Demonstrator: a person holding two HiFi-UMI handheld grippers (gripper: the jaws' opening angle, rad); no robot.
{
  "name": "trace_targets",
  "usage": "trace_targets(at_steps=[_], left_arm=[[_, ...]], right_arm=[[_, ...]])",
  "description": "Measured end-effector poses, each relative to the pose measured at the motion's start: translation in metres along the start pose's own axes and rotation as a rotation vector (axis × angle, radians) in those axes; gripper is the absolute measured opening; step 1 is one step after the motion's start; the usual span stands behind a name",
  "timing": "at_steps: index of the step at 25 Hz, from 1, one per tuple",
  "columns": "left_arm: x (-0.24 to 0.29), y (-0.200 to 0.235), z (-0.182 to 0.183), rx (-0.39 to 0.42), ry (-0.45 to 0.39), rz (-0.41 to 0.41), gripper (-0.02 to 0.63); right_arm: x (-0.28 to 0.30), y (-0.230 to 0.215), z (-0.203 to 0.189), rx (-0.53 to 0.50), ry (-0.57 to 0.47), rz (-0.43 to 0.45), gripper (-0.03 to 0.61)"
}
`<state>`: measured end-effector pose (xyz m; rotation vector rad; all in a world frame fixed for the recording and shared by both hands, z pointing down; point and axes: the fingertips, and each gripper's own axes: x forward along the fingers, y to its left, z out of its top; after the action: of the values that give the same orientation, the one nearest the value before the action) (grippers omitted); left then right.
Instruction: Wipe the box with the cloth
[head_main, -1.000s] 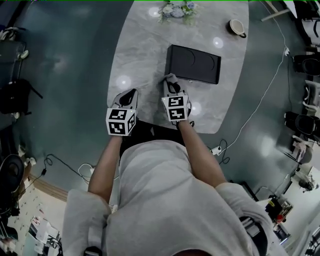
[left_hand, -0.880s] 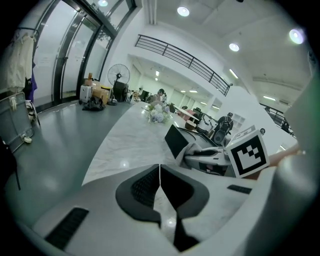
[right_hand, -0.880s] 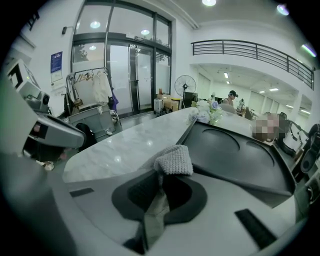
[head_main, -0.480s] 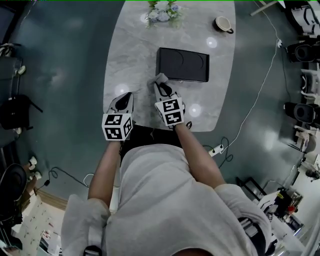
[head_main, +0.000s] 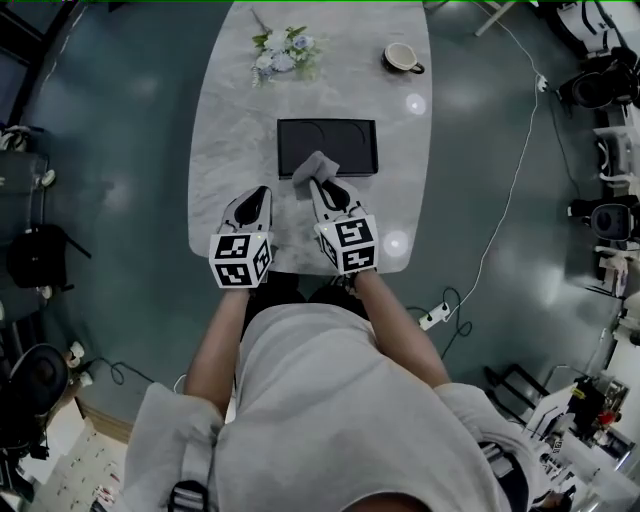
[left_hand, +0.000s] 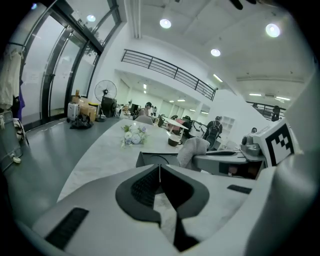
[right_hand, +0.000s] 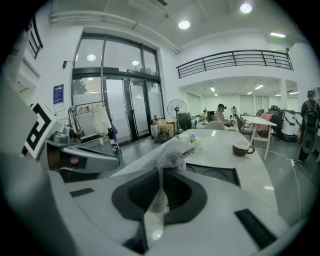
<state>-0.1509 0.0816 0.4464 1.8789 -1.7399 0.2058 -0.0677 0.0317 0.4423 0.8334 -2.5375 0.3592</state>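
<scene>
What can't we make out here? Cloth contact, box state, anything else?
- Whether the cloth touches the box: the head view looks down, so no gap reads. In the right gripper view the cloth itself covers that spot.
- Part of the box's near edge: head view, under the cloth and right gripper.
- Dirt on the box: surface too dark.
- What the cup holds: too small.

Worktop (head_main: 230, 120) with the box (head_main: 340, 140) at its middle. Flowers (head_main: 283, 50) lie behind the box to the left, the cup (head_main: 403, 58) behind to the right. The cloth (head_main: 313, 166), in the right gripper (head_main: 323, 186), overlaps the box's near edge. The left gripper (head_main: 257, 193) is beside it, to the left.
</scene>
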Motion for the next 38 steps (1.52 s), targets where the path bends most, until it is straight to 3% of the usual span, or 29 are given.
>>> trace_targets(at_steps=[10,18,24,30,38], left_arm=[[-0.019,-0.089,0.016,0.058,-0.078,0.052,0.029],[-0.056,-0.171,0.064,0.160,-0.261,0.121,0.029],[-0.095,-0.221,0.094,0.202,-0.373,0.179,0.028],[-0.120,-0.239,0.124,0.243,-0.428,0.173,0.028],[-0.129,-0.250,0.146,0.303,-0.484,0.094,0.028]], right_arm=[[-0.091,-0.050,0.011,-0.027,-0.101,-0.016,0.043],[-0.188,-0.093,0.048,-0.075,-0.273,-0.074,0.043],[-0.250,-0.100,0.078,-0.082,-0.400,-0.091,0.043],[-0.287,-0.101,0.113,-0.099,-0.512,-0.145,0.043],[-0.312,-0.082,0.142,-0.135,-0.606,-0.204,0.041]])
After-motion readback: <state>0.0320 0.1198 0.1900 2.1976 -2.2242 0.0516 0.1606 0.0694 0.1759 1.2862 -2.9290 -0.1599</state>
